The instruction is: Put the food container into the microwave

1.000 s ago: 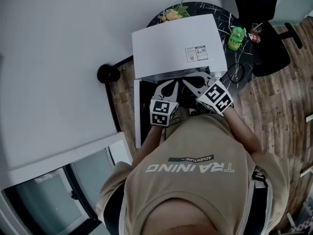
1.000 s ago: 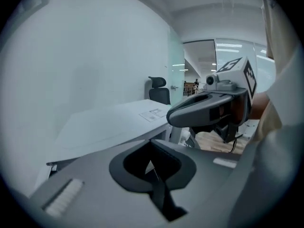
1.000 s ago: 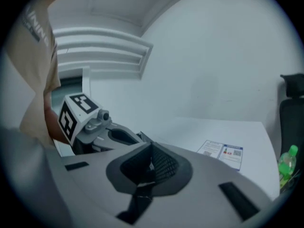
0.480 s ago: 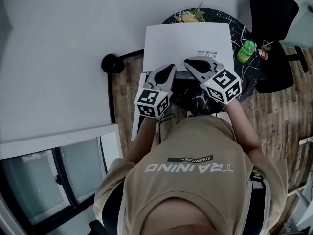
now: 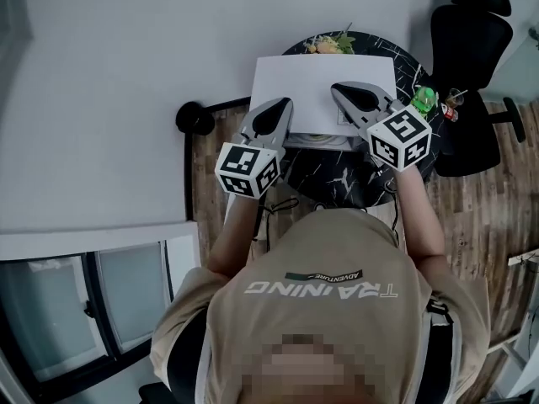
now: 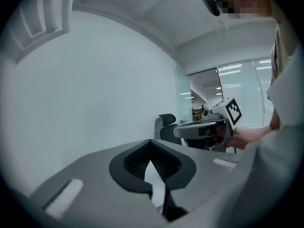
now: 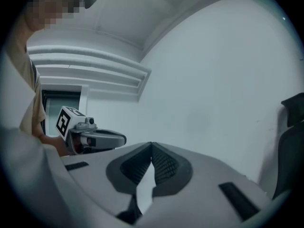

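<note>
Two grippers are held up side by side over the round dark table point(image 5: 364, 183), their tips above the white microwave point(image 5: 324, 82) that stands on the table's far half. The left gripper point(image 5: 282, 106) hangs over the microwave's left front corner. Its own view shows its jaws closed, the ribbed pads point(image 6: 137, 161) meeting at the front with only a thin slit behind them and nothing caught between. The right gripper point(image 5: 339, 89) is over the right part of the microwave's top, a little further forward than the left one. It is closed in the same way, pads point(image 7: 166, 165) touching at the tip and empty. Both point away from the person and slightly towards each other, and each gripper view shows the other gripper off to the side against a pale wall. The food container cannot be made out in any view. A green bottle point(image 5: 424, 99) stands at the table's right edge, just beside the right gripper's marker cube, and some leafy food point(image 5: 331, 45) lies at the far edge behind the microwave. A black office chair point(image 5: 472, 23) stands on the wooden floor point(image 5: 480, 217) beyond the table's right side.
</note>
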### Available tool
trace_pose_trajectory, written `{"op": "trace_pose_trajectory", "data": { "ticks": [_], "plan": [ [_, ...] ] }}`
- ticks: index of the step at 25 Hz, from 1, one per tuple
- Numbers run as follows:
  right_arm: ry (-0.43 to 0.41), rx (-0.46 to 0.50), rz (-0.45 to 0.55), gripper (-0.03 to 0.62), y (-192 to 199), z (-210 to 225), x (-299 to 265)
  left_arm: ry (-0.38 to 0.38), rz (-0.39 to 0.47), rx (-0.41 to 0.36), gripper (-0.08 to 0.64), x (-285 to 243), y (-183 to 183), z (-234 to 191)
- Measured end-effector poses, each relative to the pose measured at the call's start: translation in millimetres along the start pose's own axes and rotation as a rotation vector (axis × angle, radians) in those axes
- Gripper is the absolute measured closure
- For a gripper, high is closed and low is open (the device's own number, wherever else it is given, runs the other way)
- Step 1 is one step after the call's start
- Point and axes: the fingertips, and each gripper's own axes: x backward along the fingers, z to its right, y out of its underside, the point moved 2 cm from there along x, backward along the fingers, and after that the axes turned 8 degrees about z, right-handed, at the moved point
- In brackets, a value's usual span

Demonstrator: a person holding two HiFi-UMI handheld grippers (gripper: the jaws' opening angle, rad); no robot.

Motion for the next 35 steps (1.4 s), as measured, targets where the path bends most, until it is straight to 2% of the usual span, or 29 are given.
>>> {"op": "trace_pose_trajectory", "data": {
  "ticks": [4, 7, 10, 18, 29, 35],
  "plan": [
    [0.037, 0.040, 0.028, 0.581, -17, 9, 5, -0.004, 0.018, -0.032, 0.552, -9, -17, -9],
    [0.088, 0.112, 0.020, 0.581, -25, 16, 6, -0.015, 0.034, -0.076, 0.552, -14, -33, -16],
    [0.123, 0.172, 0.002, 0.581, -31, 23, 6, -0.039, 0.071, -0.086, 0.552, -20, -50, -26],
    [0.142, 0.149, 0.029, 0.581, -40, 34, 2, -0.090, 0.093, -0.095, 0.552, -30, -64, -40],
    [0.138, 0.174, 0.012, 0.581, -41, 36, -12, -0.086, 0.054, -0.101, 0.552, -29, -50, -37],
    [0.130, 0.177, -0.010, 0.581, -30, 26, -18, -0.094, 0.031, -0.098, 0.552, -11, -38, -34]
  ]
}}
